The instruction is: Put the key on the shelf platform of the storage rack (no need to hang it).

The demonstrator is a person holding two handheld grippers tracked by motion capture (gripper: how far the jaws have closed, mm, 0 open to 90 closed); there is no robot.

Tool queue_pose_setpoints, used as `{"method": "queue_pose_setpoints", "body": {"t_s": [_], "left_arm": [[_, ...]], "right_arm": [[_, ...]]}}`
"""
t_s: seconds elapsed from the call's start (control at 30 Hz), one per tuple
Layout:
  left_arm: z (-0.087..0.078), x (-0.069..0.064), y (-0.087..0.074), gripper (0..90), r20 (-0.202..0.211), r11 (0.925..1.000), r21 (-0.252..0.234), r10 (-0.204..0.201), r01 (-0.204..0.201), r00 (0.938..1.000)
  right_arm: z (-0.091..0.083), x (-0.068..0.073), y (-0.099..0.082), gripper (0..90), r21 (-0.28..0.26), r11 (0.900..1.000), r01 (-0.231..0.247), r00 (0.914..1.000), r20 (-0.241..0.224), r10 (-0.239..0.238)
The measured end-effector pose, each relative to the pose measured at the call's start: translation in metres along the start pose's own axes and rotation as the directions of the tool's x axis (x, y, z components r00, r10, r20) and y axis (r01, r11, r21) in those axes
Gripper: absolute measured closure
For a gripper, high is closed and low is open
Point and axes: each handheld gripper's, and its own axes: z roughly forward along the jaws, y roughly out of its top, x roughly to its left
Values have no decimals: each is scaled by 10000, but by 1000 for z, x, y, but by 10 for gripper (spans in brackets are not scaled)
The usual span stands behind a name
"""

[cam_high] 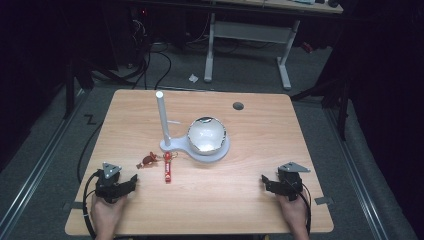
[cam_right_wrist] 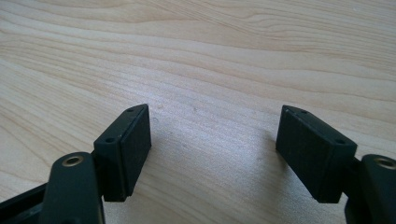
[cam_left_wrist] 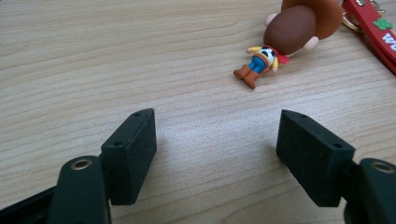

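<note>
Wooden bench (cam_high: 210, 200) holds a little brown-hatted cowboy toy on a red strap (cam_left_wrist: 280, 39) just ahead of the left tool (cam_left_wrist: 215, 140), both tools gaping and empty, so next reach forward and pinch it.

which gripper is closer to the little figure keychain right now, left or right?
Left. The left gripper sits just below and left of the figure keychain, jaws open and pointed toward it. The right gripper is far across the table, also open.
</note>
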Motion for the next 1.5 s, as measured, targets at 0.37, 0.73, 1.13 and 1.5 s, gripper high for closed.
{"method": "queue_pose_setpoints", "body": {"t_s": [0.37,0.73,1.13,1.5], "left_arm": [[0,0,0,281,45,10000,5,15,-15,10000],[2,0,1,200,251,9997,145,211,-214,9995],[2,0,4,167,296,9992,366,139,-150,9995],[-1,-3,7,154,821,9995,245,-195,175,9964]], "right_arm": [[0,0,0,268,0,10000,-1,10000,0,1],[0,0,0,268,-1,10000,4,10000,-1,-4],[0,0,0,268,-6,10000,11,10000,-4,-11],[0,0,0,268,3,10000,4,10000,-9,-4]]}}
